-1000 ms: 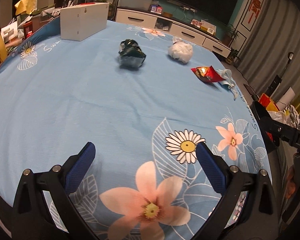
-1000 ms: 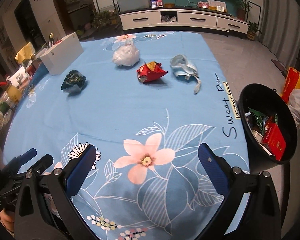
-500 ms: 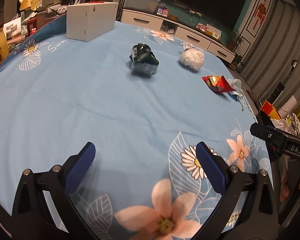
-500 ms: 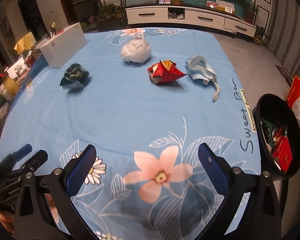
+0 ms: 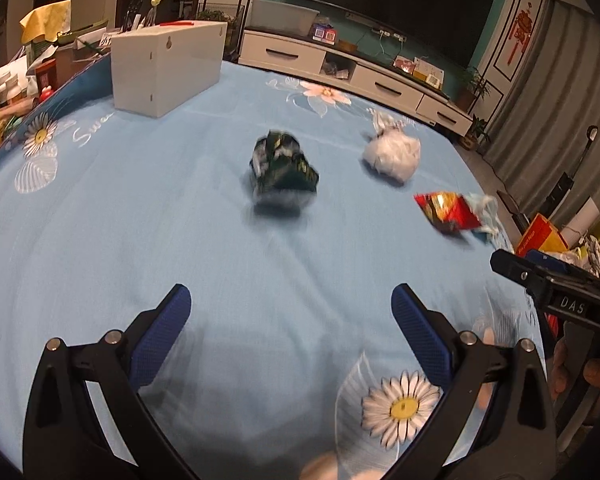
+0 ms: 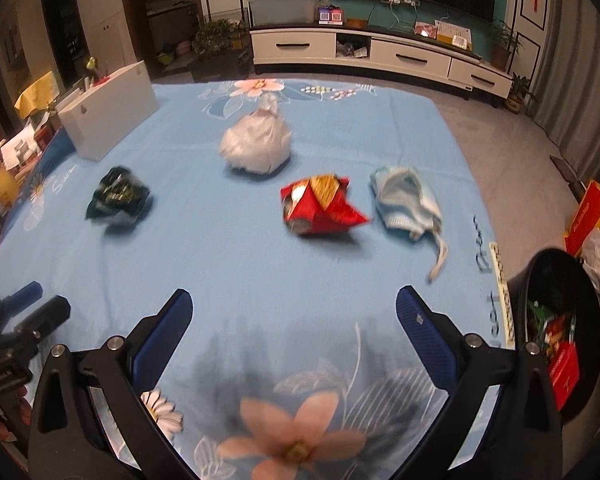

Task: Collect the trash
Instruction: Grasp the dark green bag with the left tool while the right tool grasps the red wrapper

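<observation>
Along the right edge of the blue flowered tablecloth (image 6: 260, 264) I can read script lettering, "Sweet" partly cut off, and on my right gripper (image 6: 292, 312) seen from the left camera, the letters "DAS". Both my grippers stand with blue pads wide apart and nothing between them; the left gripper (image 5: 290, 308) hovers over the near part of the table. Four pieces of trash lie across the middle: a dark green wrapper (image 5: 284, 168) towards the left edge, a white crumpled bag (image 6: 256, 144) farther back, a red snack packet (image 6: 320, 208), and a pale blue mask (image 6: 406, 200) nearest the right edge. Off that edge sits the black bin (image 6: 556, 264), holding red and green packets. Since a second ago, all four pieces look closer and larger in both cameras. A white box (image 5: 168, 68) stands at the far left corner.
</observation>
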Tool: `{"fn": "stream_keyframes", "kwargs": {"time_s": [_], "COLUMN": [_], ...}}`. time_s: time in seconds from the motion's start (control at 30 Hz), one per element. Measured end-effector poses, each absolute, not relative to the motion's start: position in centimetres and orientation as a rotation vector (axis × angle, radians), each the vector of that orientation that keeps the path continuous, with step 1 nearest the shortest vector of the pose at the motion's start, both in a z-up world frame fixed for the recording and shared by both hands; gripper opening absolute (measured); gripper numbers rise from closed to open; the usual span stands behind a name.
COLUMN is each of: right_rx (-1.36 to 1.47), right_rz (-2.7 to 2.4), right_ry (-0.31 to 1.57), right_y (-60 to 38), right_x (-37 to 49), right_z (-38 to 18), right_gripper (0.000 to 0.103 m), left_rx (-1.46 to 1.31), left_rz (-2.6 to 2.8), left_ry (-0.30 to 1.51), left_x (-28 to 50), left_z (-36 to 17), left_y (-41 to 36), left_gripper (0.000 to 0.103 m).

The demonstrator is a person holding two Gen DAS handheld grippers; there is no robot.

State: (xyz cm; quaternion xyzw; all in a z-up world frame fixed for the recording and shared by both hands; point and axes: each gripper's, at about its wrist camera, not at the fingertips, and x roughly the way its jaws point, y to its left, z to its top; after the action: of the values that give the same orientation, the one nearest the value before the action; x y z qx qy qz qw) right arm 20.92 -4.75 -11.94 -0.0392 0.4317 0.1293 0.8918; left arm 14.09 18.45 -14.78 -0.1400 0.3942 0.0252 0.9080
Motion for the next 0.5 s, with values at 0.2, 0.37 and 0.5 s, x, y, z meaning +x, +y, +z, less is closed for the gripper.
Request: {"fn": "stream_keyframes", "kwargs": {"time_s": [0.2, 0.37, 0.5], "right_rx": [-0.081, -0.1, -0.131], "right_rz": [0.294, 0.322, 0.32], "right_ry": [0.845, 0.828, 0.833], "right_y": [-4.5, -3.8, -3.1], "right_x": [23.7, 26.3, 28.1], "right_z": [-11.7, -12.2, -13.2], "right_gripper": [0.099, 0.093, 0.083], "left_rx": [-0.295, -0.282, -0.247], "left_rz": [0.071, 0.076, 0.112], "left_ry": [0.788, 0.777, 0.787], "left_x": [17.4, 20.4, 22.8], "left_z": [-13.9, -13.6, -14.2], "left_y": [19.4, 19.4, 19.2], "left_gripper": [0.1, 0.1, 0.1]}}
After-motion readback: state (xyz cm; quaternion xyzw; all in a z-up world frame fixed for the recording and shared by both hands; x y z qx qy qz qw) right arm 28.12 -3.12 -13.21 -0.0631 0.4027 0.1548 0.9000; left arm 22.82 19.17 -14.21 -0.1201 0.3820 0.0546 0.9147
